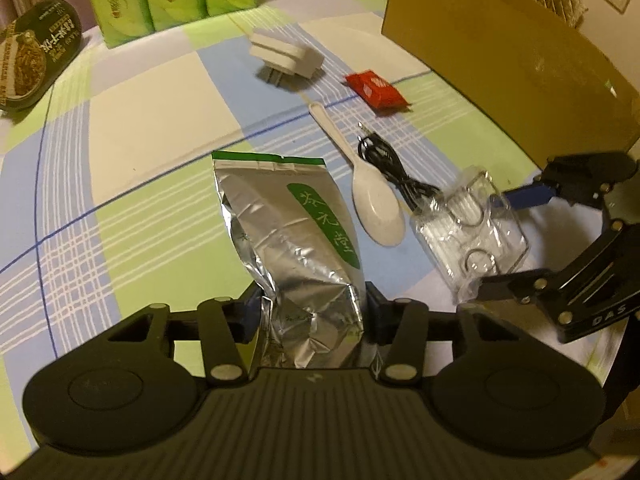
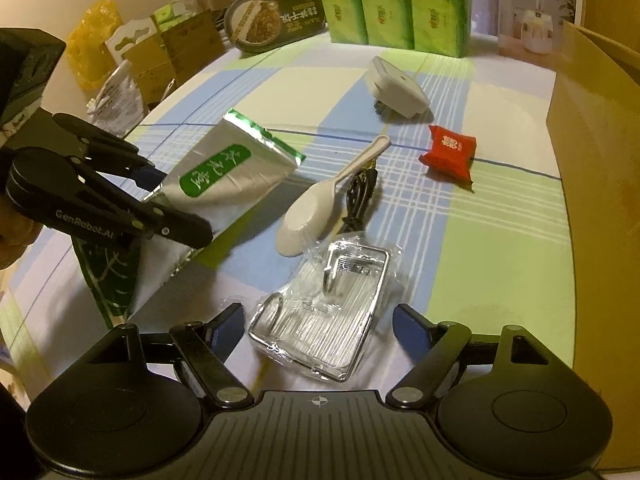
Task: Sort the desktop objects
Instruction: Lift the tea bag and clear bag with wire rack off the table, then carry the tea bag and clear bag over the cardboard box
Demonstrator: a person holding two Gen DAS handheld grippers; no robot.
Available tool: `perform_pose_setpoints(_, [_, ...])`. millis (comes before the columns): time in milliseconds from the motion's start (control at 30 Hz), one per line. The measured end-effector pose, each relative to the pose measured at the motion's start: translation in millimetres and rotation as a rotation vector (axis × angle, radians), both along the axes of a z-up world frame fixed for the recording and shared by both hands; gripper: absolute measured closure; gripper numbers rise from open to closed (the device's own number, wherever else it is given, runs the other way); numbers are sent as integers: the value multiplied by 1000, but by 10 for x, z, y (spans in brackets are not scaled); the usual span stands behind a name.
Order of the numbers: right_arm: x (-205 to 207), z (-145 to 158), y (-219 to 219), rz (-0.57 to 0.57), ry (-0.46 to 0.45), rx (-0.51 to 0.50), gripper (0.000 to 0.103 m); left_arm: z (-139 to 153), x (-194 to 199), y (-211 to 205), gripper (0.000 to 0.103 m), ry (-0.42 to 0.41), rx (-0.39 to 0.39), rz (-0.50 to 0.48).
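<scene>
My left gripper (image 1: 314,308) is shut on the bottom of a silver foil pouch (image 1: 292,232) with a green label, which also shows in the right wrist view (image 2: 224,176). My right gripper (image 2: 318,324) is open, its jaws either side of a clear plastic packet of metal hooks (image 2: 332,320); that packet also shows in the left wrist view (image 1: 472,228). A white spoon (image 2: 320,204), a coiled black cable (image 2: 360,196), a red snack packet (image 2: 450,154) and a white plug adapter (image 2: 398,88) lie on the checked cloth beyond.
A cardboard box (image 2: 592,168) stands along the right side. Green tissue packs (image 2: 396,4), a black food tray (image 2: 272,16) and a booklet (image 2: 536,8) line the far edge. Boxes and bags (image 2: 132,56) sit off the table at the left.
</scene>
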State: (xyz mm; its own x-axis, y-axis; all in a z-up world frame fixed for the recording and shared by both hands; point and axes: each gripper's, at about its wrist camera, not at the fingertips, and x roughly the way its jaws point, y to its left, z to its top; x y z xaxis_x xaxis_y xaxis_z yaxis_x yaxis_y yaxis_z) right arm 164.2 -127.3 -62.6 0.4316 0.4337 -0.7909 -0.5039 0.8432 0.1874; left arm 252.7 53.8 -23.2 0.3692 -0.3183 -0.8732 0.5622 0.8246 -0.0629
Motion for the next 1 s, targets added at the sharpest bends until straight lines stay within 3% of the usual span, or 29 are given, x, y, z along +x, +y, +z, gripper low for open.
perform_pose_setpoints(100, [-8, 0, 25, 4, -3, -10, 31, 29, -11, 4, 58, -6, -1, 7])
perform_pose_setpoints(133, [-6, 2, 30, 7, -1, -9, 38, 29, -10, 2, 58, -6, 1, 8])
perform_pose_setpoints(267, [-18, 23, 50, 15, -17, -22, 43, 26, -2, 8, 58, -5, 6, 12])
perform_pose_setpoints(1000, [-41, 635, -104, -54, -231, 29, 44, 498, 38, -144, 58, -90, -15, 71])
